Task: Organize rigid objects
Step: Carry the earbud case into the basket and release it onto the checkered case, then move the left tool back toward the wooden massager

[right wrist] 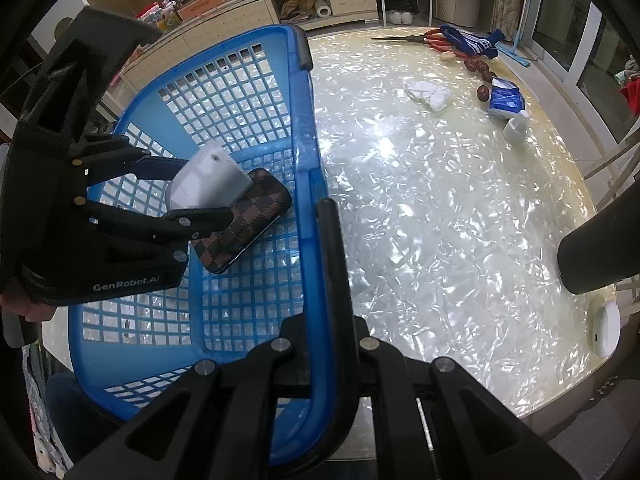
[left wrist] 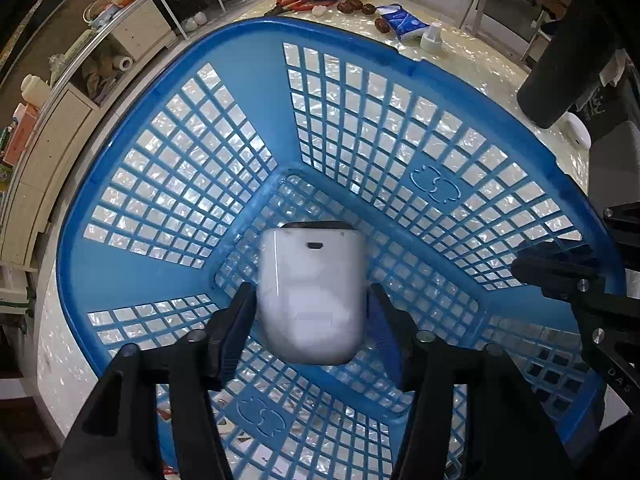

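Two tongs worked at a blue basket (right wrist: 240,128) on the pearly counter (right wrist: 440,220). Left tongs (left wrist: 310,320) stood parted around a white case (left wrist: 312,296), blurred, above a checkered brown wallet (right wrist: 244,224) on the basket floor; whether the pads touched it could not be told. Right tongs (right wrist: 320,280) were clamped on the basket's rim.

Pearly table (right wrist: 440,208) carries blue basket (right wrist: 304,128), scissors (right wrist: 424,38), tissue pack (right wrist: 505,100).
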`<state>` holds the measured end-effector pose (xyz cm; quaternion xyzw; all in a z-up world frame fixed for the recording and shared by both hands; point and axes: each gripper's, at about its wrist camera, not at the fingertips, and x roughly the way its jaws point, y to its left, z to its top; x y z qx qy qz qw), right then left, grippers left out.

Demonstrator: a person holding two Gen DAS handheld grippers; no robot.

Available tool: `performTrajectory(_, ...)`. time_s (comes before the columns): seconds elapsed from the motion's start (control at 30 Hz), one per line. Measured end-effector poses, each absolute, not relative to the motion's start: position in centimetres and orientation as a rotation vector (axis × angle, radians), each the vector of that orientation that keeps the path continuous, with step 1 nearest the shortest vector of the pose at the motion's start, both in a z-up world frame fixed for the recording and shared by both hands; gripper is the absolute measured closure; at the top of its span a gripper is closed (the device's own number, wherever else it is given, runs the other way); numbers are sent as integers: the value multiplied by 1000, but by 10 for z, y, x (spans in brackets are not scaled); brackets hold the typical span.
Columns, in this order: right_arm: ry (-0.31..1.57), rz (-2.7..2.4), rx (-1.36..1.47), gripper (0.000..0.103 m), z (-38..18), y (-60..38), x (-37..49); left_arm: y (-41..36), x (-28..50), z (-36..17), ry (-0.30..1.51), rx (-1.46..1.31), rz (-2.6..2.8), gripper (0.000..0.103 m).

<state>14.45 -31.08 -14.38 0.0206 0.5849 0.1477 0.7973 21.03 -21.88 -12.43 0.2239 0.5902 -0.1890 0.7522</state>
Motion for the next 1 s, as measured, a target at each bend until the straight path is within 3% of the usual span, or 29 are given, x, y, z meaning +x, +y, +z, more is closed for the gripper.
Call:
performTrajectory(0.03, 1256, 317, 44, 98, -144, -311, 145, -219, 211, -123, 1287, 490, -418, 23)
performTrajectory(0.13, 1257, 319, 44, 98, -144, -311, 145, -220, 210, -115, 1245, 489, -423, 11)
performTrajectory(0.33, 1258, 320, 51, 98, -145, -312, 146, -207, 211, -103, 1237, 492, -400, 10)
performTrajectory(0.6, 1266, 326, 37, 98, -146, -311, 148, -176, 200, -38, 1117, 426, -368, 10)
performTrajectory(1.0, 1266, 322, -18, 98, -147, -304, 148, -67, 149, 5, 1124, 316, -204, 10)
